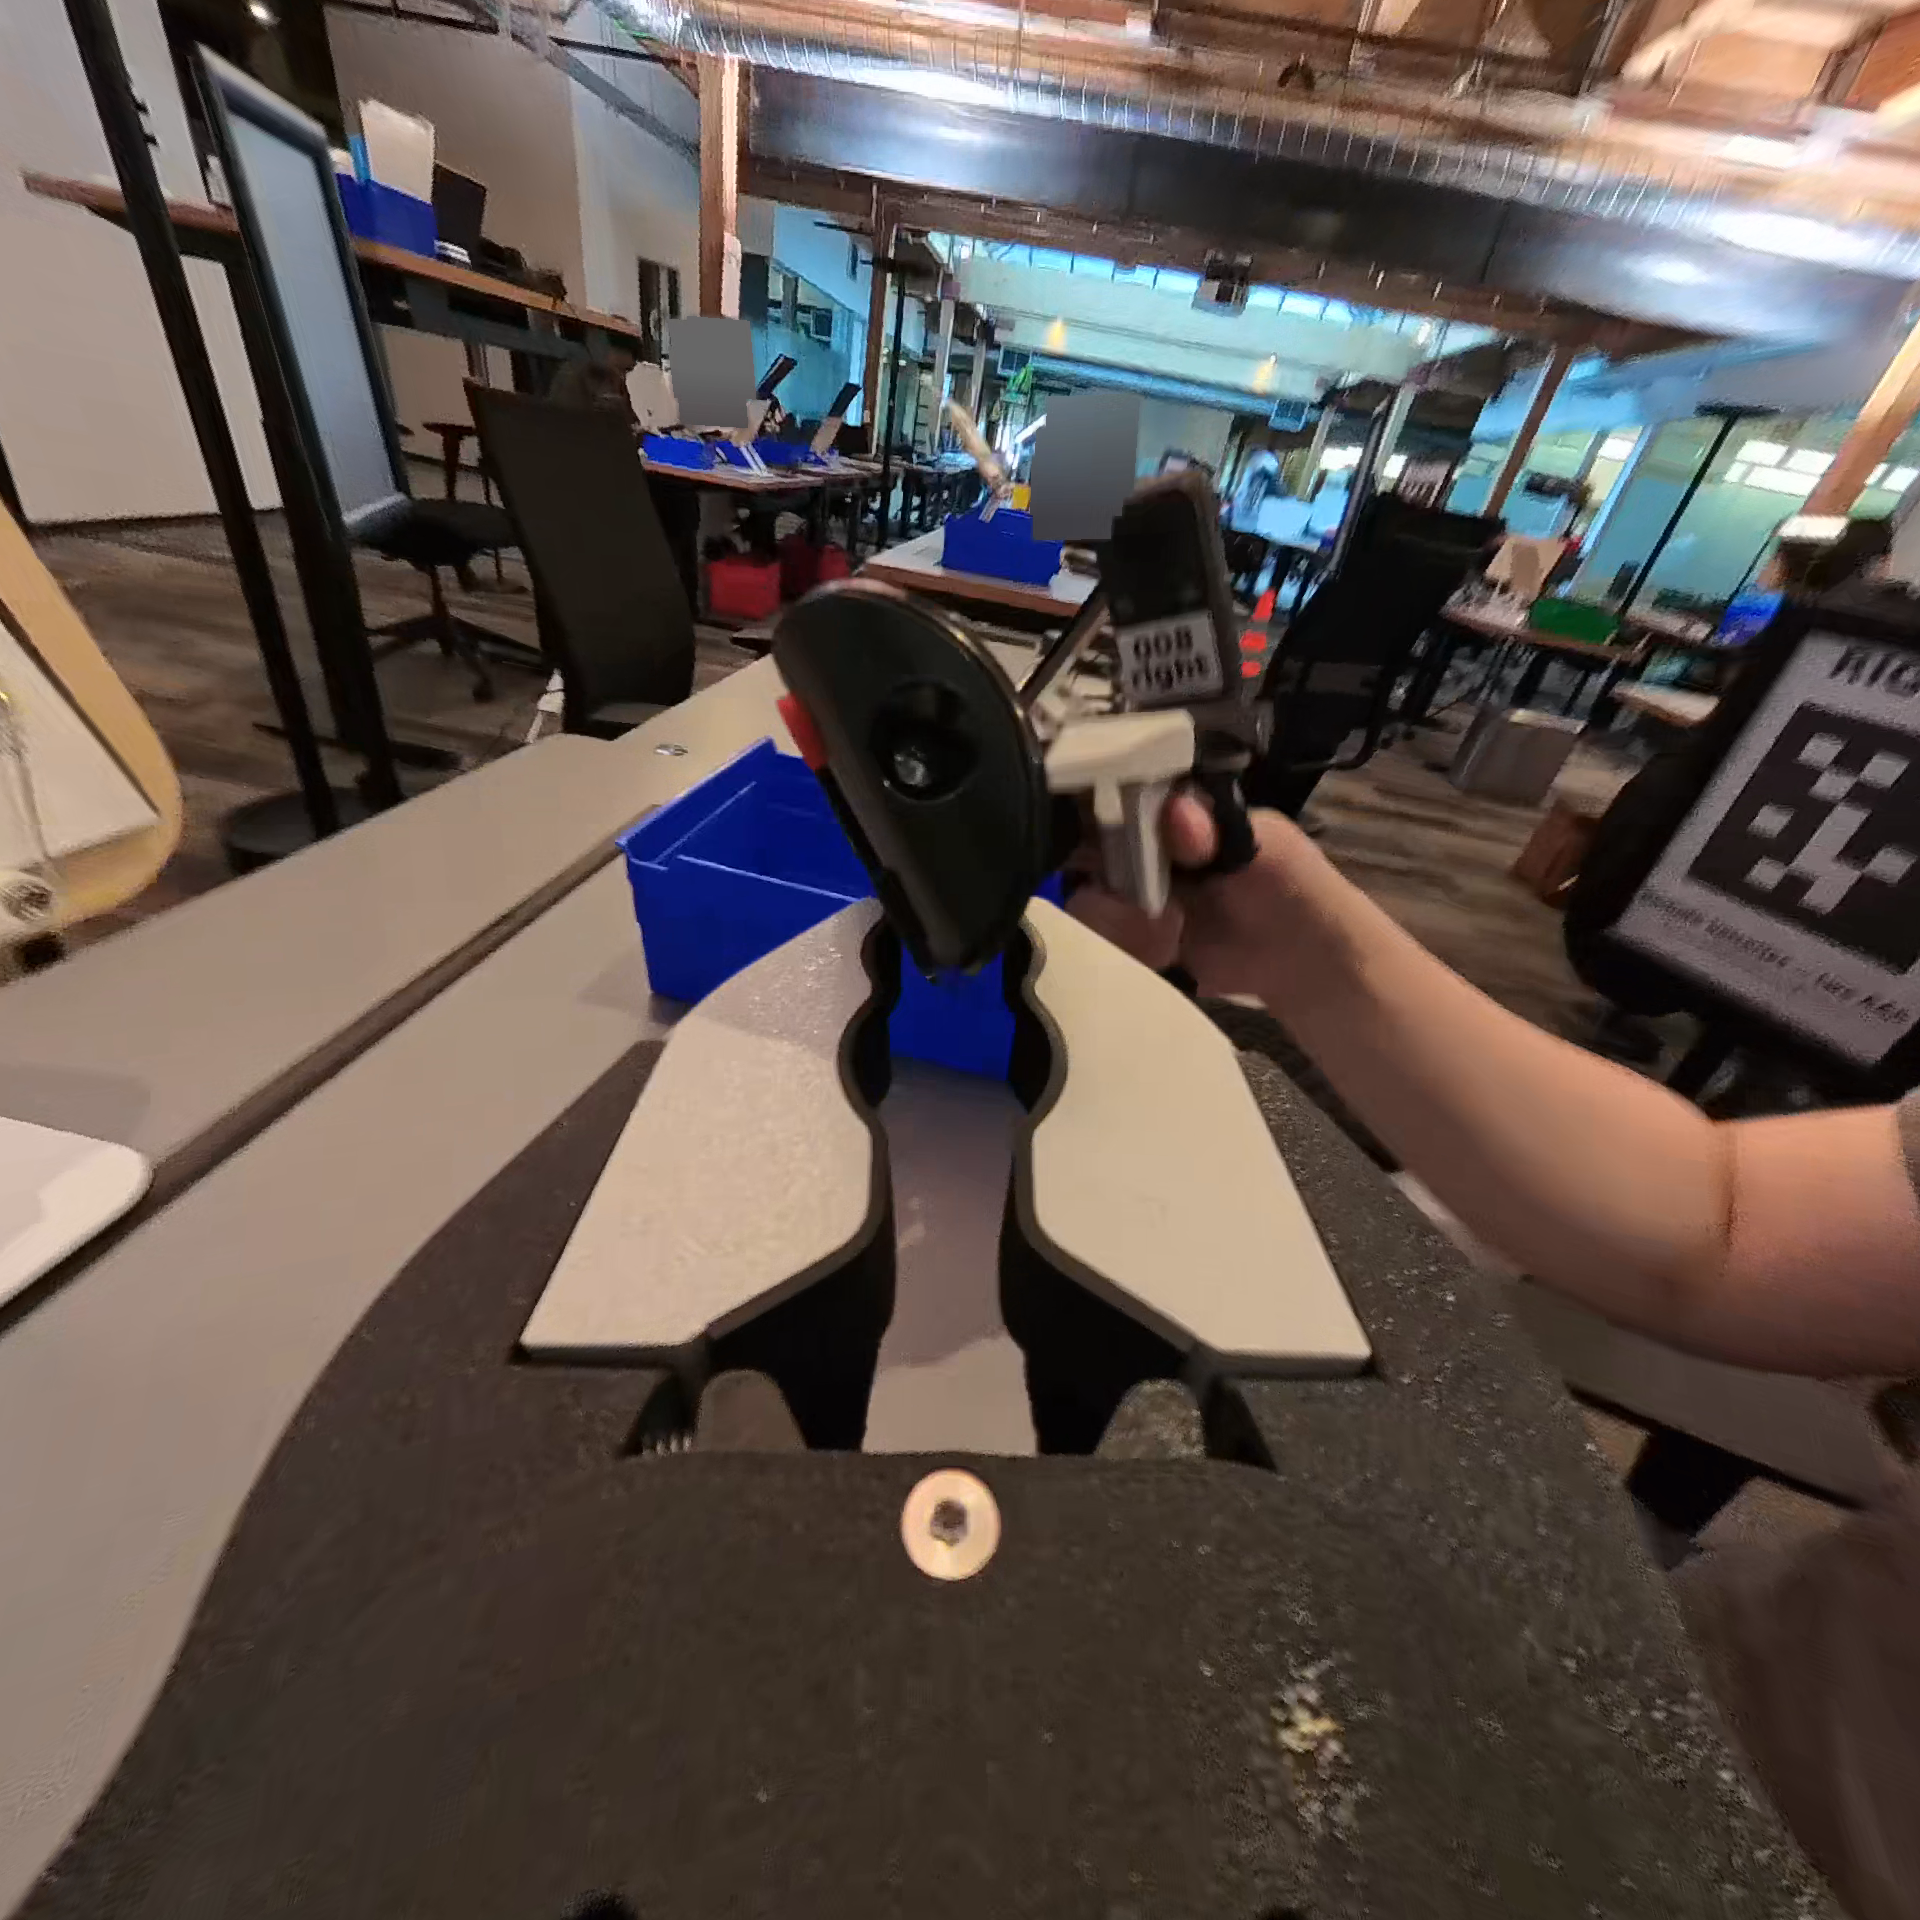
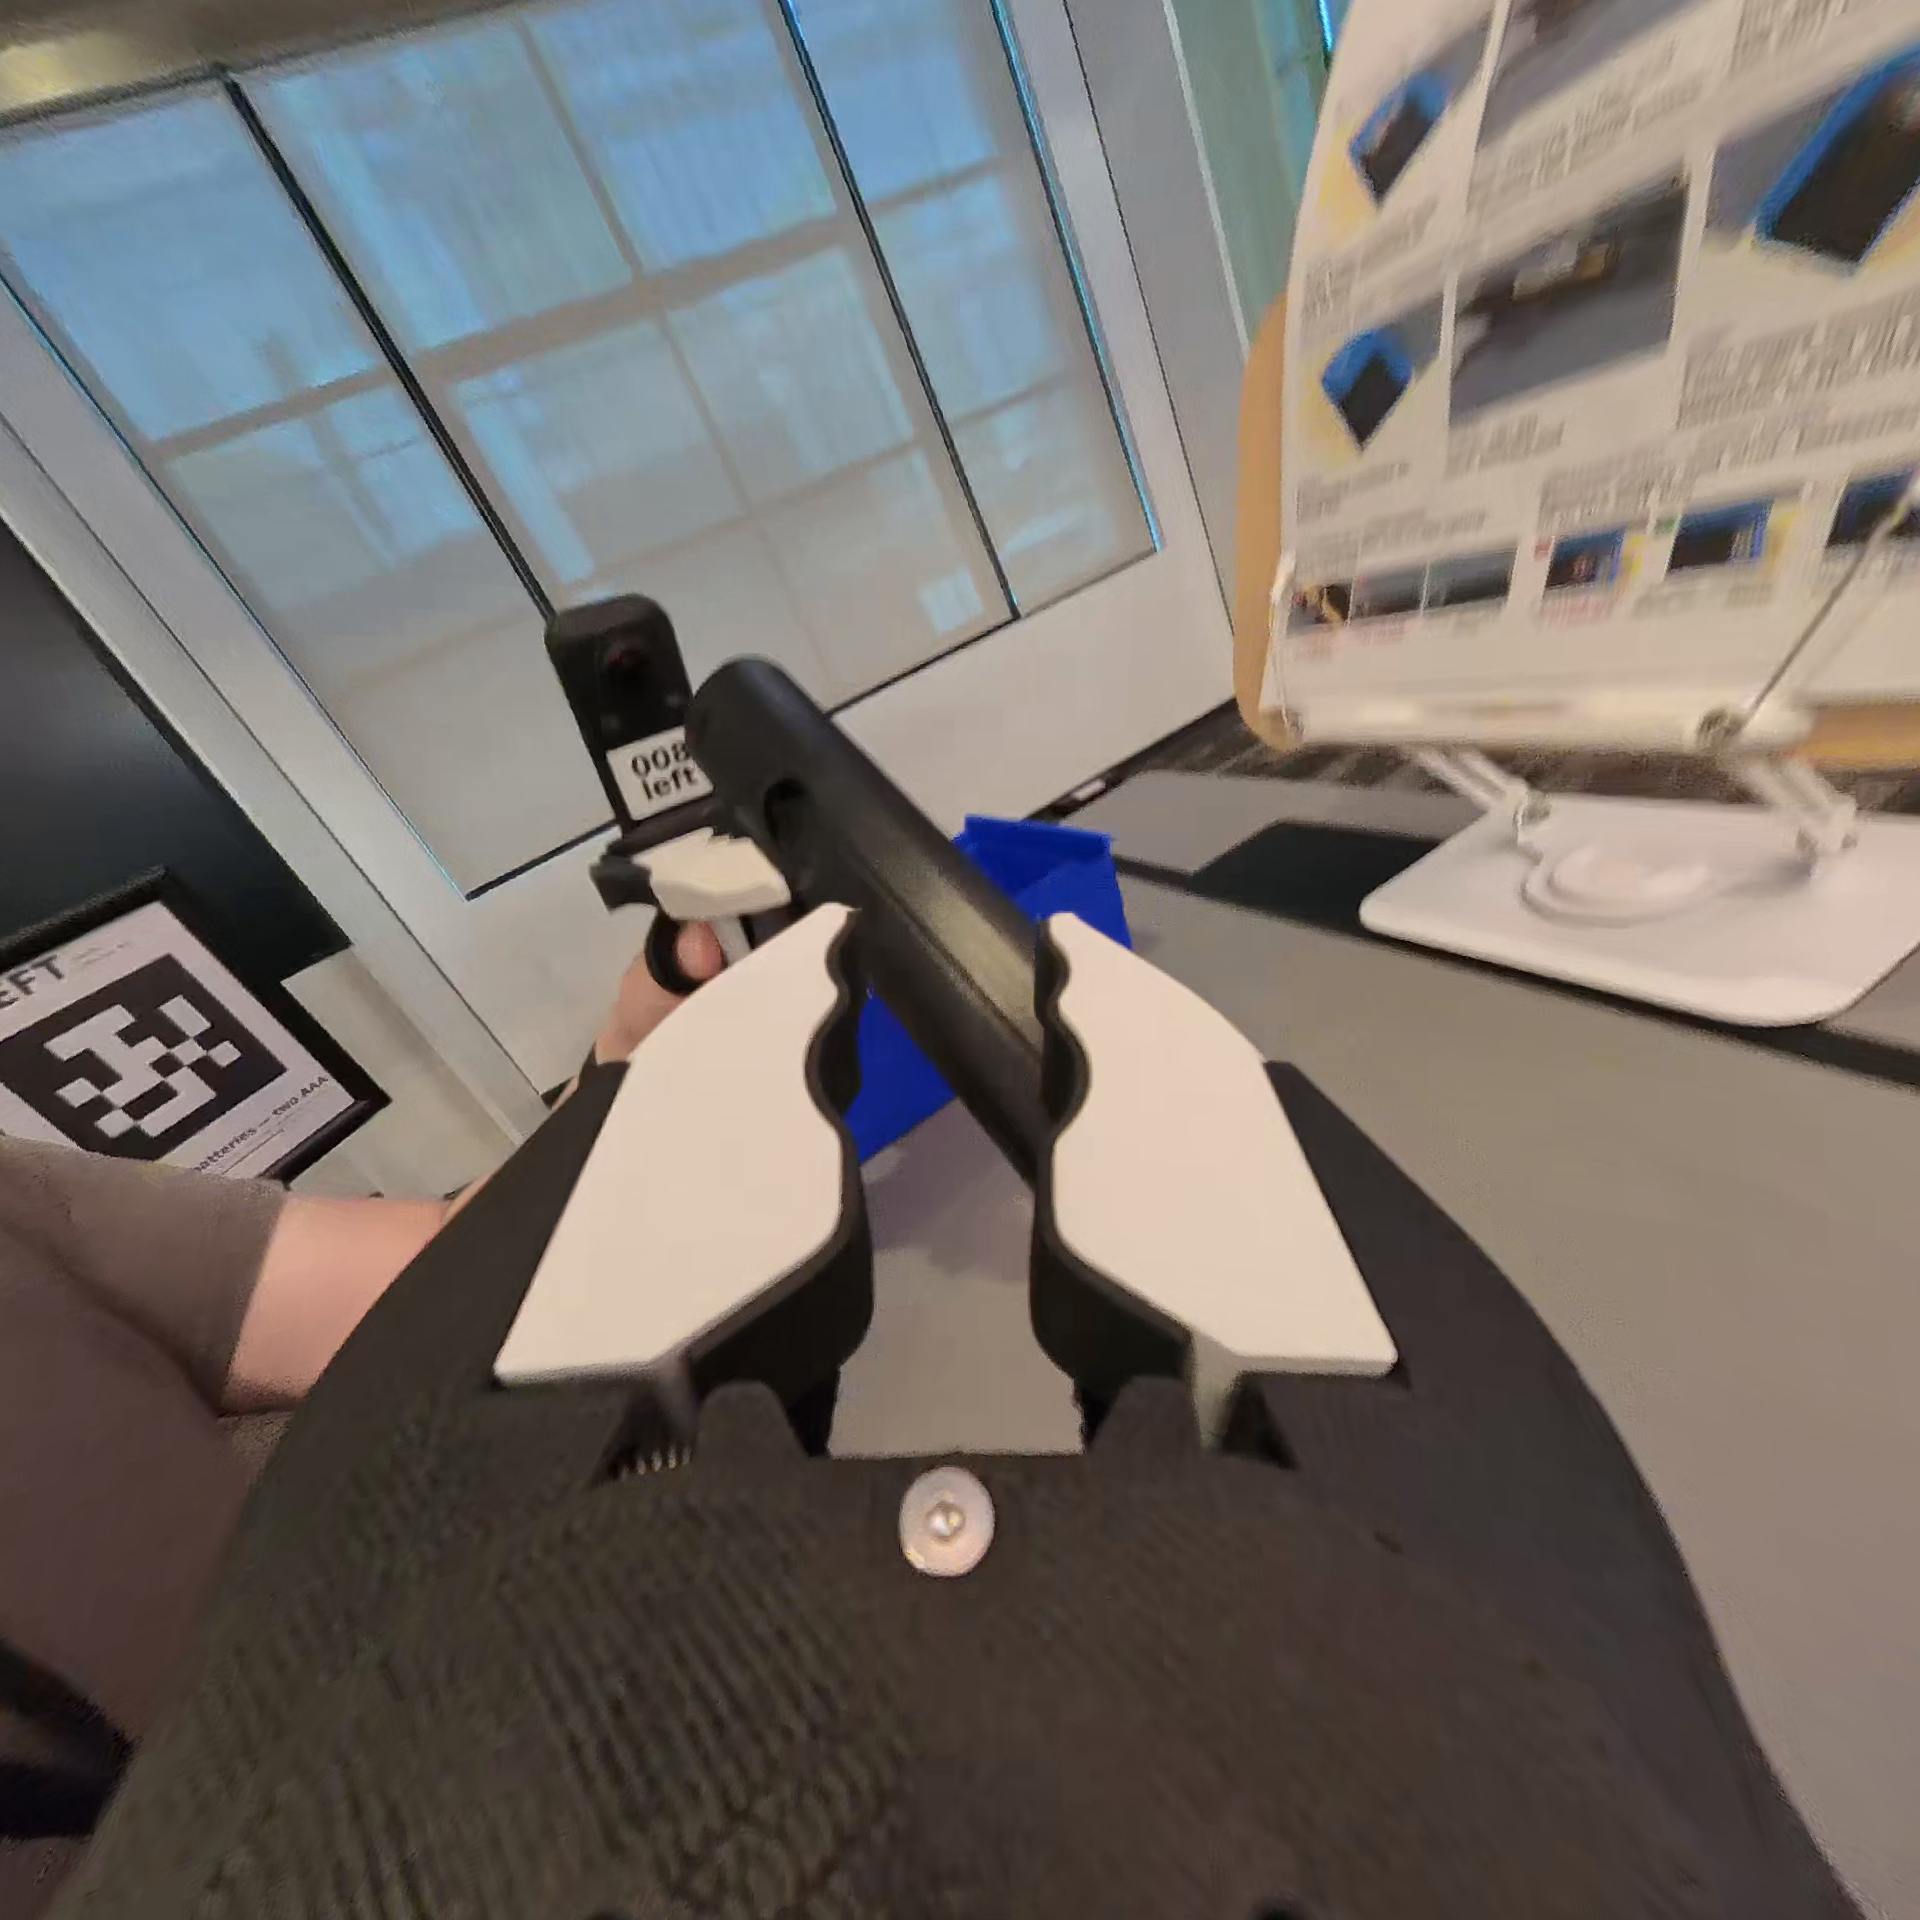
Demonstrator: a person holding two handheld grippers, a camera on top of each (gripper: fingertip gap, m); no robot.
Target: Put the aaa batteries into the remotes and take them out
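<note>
Left gripper [image 1: 954,956] clamps black remote [image 1: 914,769]; right gripper [image 2: 948,977] grips it too. Document stand [image 2: 1621,904] only in right view.

A white sticker [image 1: 1169,657] with dark print is sitting on the camera atop the right gripper, and a like sticker [image 2: 662,774] is sitting on the left gripper's camera. Framed signs [image 1: 1813,847] [image 2: 156,1049] with checkered markers are standing beyond the table's edges, and a printed sheet [image 2: 1600,343] is leaning on a white stand, too blurred to read.
</note>
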